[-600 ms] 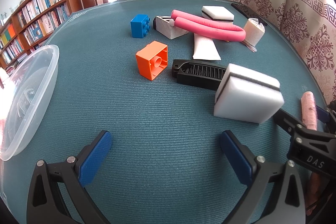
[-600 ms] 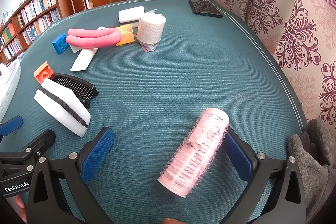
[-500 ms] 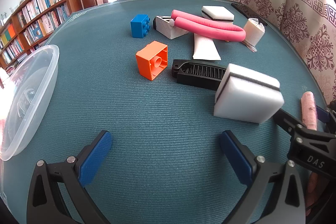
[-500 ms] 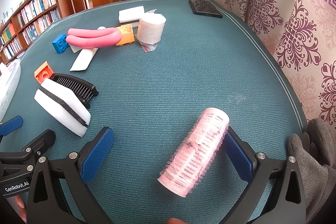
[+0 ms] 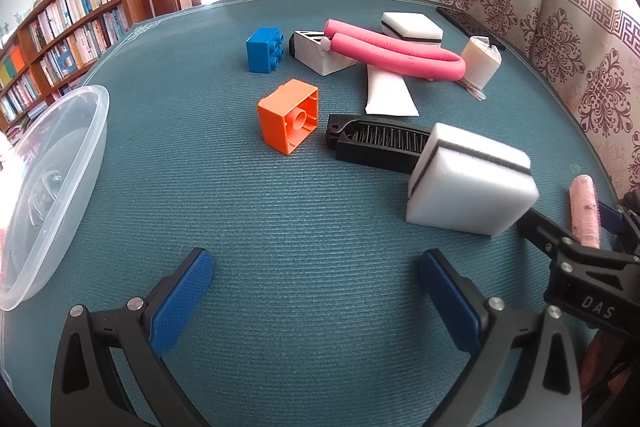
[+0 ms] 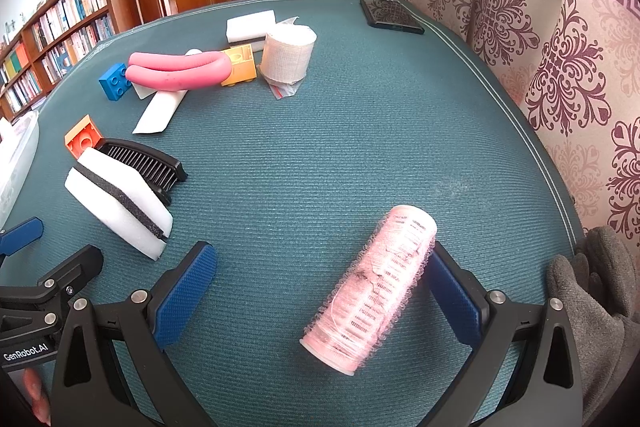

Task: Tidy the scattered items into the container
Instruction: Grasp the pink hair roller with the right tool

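A clear plastic container [image 5: 52, 171] sits at the table's left edge. My left gripper [image 5: 316, 287] is open over bare teal cloth, nothing between its fingers. Ahead of it lie an orange brick [image 5: 289, 121], a black comb [image 5: 380, 145], a white sponge [image 5: 472, 183], a blue brick [image 5: 263, 49] and a pink foam tube [image 5: 396, 53]. My right gripper [image 6: 320, 287] is open around a pink hair roller [image 6: 374, 287], which lies on the cloth against the right finger [image 6: 452, 295]. The roller [image 5: 585, 209] also shows at the far right of the left wrist view.
Farther back lie a bandage roll [image 6: 287, 55], a yellow brick [image 6: 239, 64], a second white sponge [image 6: 250, 27], a white tube [image 6: 158, 109], a grey wedge-shaped block [image 5: 318, 53] and a black phone [image 6: 390, 15]. A curtain [image 6: 560, 47] hangs along the right edge. A gloved hand [image 6: 592, 299] holds the right gripper.
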The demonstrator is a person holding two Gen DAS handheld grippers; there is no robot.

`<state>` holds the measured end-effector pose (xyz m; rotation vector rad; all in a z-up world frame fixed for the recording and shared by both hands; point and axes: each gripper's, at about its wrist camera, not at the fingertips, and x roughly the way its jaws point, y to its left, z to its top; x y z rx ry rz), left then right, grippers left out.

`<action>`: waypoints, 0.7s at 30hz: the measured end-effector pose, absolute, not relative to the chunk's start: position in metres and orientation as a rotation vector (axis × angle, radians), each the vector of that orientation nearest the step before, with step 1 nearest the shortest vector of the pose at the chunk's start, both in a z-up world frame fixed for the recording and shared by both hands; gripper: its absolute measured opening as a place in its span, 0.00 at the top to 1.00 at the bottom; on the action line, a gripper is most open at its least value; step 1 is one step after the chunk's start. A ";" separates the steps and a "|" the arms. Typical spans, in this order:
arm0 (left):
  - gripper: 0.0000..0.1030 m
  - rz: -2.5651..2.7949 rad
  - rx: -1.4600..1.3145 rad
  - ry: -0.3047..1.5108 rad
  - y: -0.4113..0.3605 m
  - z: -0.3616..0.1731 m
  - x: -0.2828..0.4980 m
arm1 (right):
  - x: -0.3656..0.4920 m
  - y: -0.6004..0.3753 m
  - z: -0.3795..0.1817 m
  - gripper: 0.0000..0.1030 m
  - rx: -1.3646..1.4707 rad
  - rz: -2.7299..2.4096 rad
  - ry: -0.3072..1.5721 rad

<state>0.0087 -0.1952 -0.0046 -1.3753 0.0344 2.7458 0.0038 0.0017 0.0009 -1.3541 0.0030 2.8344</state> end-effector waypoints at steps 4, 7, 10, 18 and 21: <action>0.00 2.719 -1.357 0.011 -0.198 -0.004 0.010 | 0.005 0.002 0.001 0.00 -1.355 2.840 0.013; 0.00 2.726 -1.364 0.018 -0.204 -0.002 0.007 | 0.006 0.003 0.002 0.00 -1.351 2.849 0.026; 0.00 2.751 -1.374 0.021 -0.208 -0.001 0.013 | 0.008 0.005 0.005 0.00 -1.344 2.890 0.082; 0.00 2.822 -1.377 -0.024 -0.231 0.005 0.020 | 0.021 -0.018 0.023 0.00 -1.302 3.080 0.220; 0.00 2.843 -1.362 -0.001 -0.239 0.004 0.015 | 0.023 -0.034 0.030 0.00 -1.290 3.141 0.203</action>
